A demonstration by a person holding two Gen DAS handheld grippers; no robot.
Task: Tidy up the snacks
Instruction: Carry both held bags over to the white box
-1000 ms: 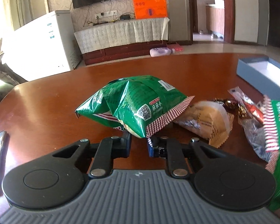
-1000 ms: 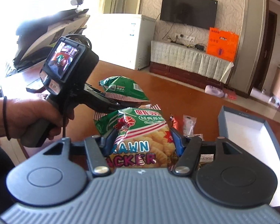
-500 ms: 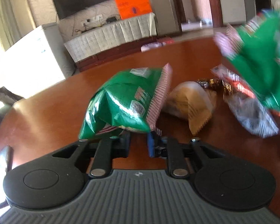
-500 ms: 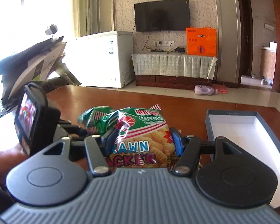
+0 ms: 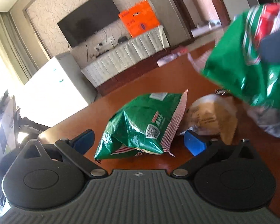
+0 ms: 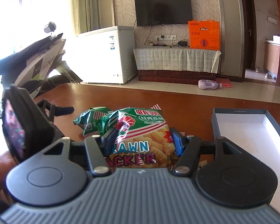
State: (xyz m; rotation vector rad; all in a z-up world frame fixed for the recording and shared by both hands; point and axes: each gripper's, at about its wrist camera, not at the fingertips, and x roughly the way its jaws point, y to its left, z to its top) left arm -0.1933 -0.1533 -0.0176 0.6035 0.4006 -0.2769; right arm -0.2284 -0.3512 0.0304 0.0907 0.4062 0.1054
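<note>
Here the prawn cracker bag (image 6: 140,140), gripped by the right gripper (image 6: 141,141) above the table (image 6: 177,100) short of the open box (image 6: 240,130), may slip; the left gripper (image 5: 138,141), just opened wide, straddles the green bag (image 5: 140,127) lying free.

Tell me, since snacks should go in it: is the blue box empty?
Empty as far as visible: the blue box shows only bare white floor; its near end is hidden.

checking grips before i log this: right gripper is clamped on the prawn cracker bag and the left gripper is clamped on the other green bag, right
Not quite. In the left wrist view the left gripper has just opened wide and the green bag lies free on the table. The right gripper is clamped on the prawn cracker bag.
</note>
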